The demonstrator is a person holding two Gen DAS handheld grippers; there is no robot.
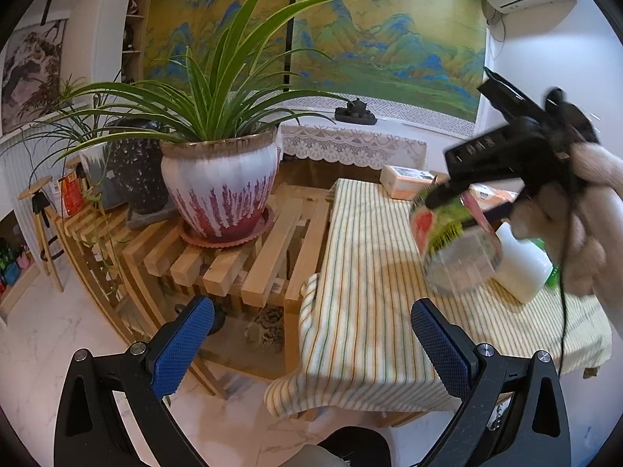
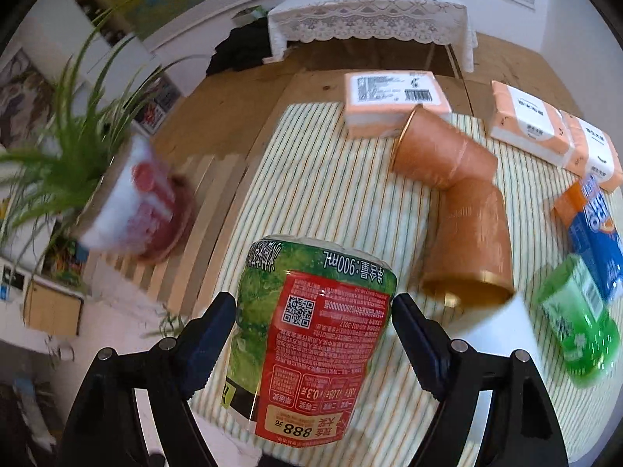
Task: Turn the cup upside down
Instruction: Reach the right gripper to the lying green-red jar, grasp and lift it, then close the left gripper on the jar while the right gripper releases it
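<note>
A clear plastic cup with a green and red printed label [image 2: 311, 334] sits between my right gripper's [image 2: 311, 330] blue pads [image 2: 210, 334], held above the striped tablecloth [image 2: 319, 179]. Its label text reads upside down and it is tilted. In the left wrist view the same cup [image 1: 455, 245] hangs tilted in the right gripper [image 1: 459, 210] over the table, motion-blurred. My left gripper [image 1: 311, 346] is open and empty, low at the near left corner of the table.
Two brown paper cups [image 2: 459, 202] lie on their sides mid-table. Tissue packs [image 2: 393, 97], a blue box [image 2: 595, 241], a green bottle [image 2: 580, 323] and a white bottle [image 1: 521, 268] sit around them. A potted plant [image 1: 218, 183] stands on a wooden slat rack [image 1: 249, 264] left of the table.
</note>
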